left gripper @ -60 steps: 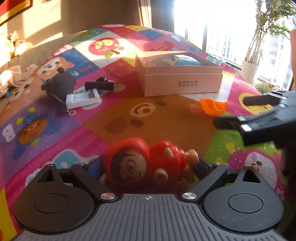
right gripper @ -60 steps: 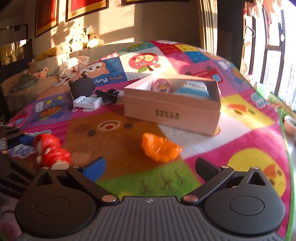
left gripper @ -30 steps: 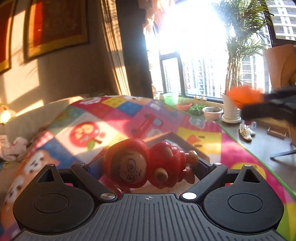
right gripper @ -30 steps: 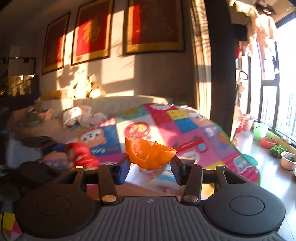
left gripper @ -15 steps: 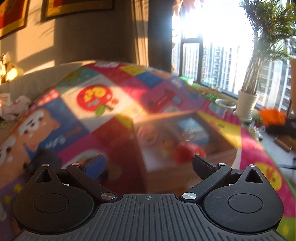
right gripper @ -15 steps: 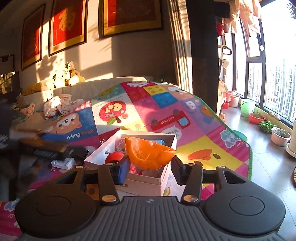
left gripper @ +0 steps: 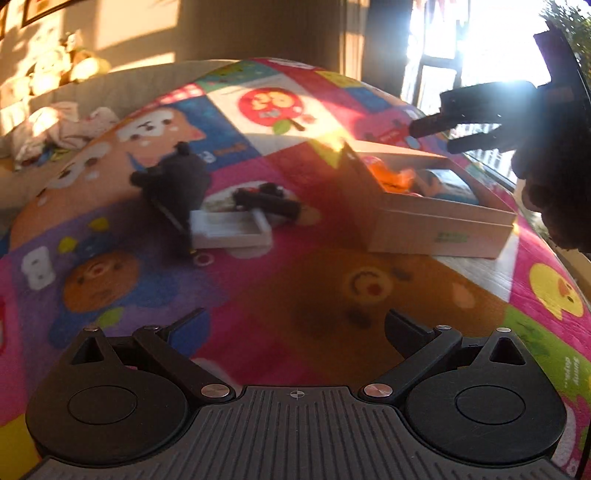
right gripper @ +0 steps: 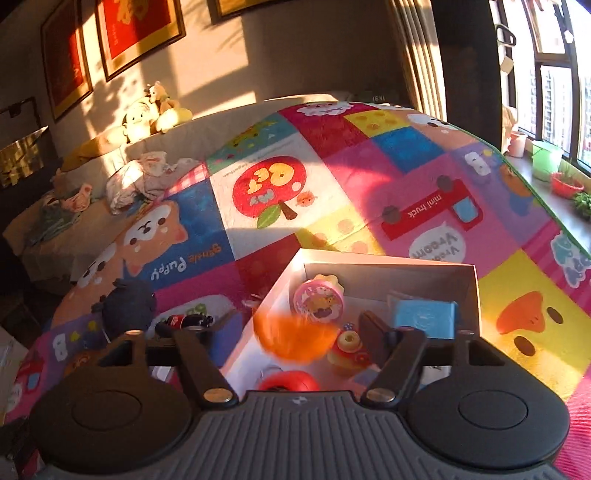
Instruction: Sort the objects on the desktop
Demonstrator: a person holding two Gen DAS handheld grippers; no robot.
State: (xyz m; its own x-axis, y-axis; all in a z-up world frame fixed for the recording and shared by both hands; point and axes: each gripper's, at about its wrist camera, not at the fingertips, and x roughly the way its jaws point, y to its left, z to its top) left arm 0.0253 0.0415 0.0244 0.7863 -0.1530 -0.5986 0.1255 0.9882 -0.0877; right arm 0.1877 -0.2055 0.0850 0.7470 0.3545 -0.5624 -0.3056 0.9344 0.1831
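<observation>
**Around the play mat**

Framed red pictures [right gripper: 110,35] hang upper left in the right wrist view. Plush toys [right gripper: 155,109] sit on a sofa [right gripper: 221,122] beneath. A green bucket [right gripper: 546,160] stands at far right.

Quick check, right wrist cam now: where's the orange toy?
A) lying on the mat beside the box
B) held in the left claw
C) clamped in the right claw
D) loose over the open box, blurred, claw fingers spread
D: the orange toy is a blurred shape over the cardboard box, between the spread fingers of the right claw and not pinched by them; the left claw is open and holds nothing.
</observation>
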